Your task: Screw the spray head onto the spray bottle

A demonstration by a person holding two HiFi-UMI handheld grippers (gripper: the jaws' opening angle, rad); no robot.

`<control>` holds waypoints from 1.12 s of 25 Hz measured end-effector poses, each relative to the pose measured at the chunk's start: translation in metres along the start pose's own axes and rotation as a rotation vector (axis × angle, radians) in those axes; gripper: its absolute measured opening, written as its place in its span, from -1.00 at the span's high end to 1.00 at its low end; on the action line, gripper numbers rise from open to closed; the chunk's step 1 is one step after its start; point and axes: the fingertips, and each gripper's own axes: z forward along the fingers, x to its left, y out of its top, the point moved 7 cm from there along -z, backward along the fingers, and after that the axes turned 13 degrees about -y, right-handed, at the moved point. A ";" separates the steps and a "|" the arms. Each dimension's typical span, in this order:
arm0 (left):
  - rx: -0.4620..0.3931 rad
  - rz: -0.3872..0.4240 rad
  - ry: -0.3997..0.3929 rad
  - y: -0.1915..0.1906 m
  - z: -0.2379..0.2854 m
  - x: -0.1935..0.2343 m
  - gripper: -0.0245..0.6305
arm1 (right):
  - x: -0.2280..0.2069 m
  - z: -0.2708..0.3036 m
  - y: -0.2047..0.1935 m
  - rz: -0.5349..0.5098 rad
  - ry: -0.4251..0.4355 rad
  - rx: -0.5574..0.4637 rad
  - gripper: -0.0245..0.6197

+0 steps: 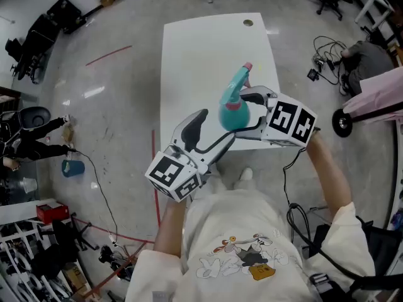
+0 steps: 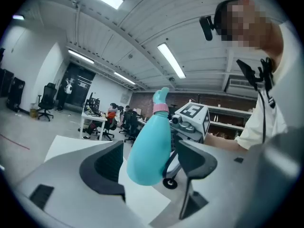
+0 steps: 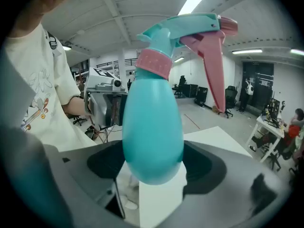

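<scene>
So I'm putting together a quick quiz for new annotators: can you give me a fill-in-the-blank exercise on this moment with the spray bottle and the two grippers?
The gripper shut on the teal plastic spray bottle is the person's ___ one.
The ring-shaped collar under the teal spray head is ___.
The left gripper has its jaws ___, clear of the bottle.
The bottle hangs above a ___ rectangular table.
Missing words: right; pink; open; white.
</scene>
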 end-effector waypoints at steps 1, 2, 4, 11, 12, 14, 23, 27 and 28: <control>0.024 0.019 -0.008 0.001 0.009 -0.001 -0.15 | -0.001 0.001 -0.002 -0.004 -0.001 0.002 -0.27; 0.046 0.031 -0.016 0.002 0.017 -0.002 -0.20 | -0.001 0.001 -0.004 -0.010 0.000 0.003 -0.27; 0.071 0.039 -0.022 0.003 0.024 -0.002 -0.23 | 0.003 0.004 -0.003 -0.021 0.010 0.006 -0.27; 0.064 0.076 -0.111 0.010 0.021 -0.006 -0.23 | 0.028 0.002 0.010 -0.106 0.190 -0.040 -0.27; 0.062 0.087 -0.119 0.010 0.023 -0.007 -0.22 | 0.028 0.001 0.009 -0.106 0.208 -0.043 -0.27; 0.059 0.103 -0.125 0.011 0.025 -0.007 -0.21 | 0.026 0.001 0.008 -0.098 0.221 -0.044 -0.27; -0.028 0.141 -0.078 0.023 0.020 -0.006 -0.19 | 0.014 -0.003 0.005 0.011 0.183 -0.078 -0.28; -0.015 0.191 -0.049 0.034 -0.004 -0.005 -0.19 | 0.008 -0.019 0.000 -0.101 0.116 0.042 -0.28; 0.010 0.218 -0.043 0.036 -0.009 -0.002 -0.19 | -0.002 -0.031 0.002 -0.162 0.079 0.075 -0.28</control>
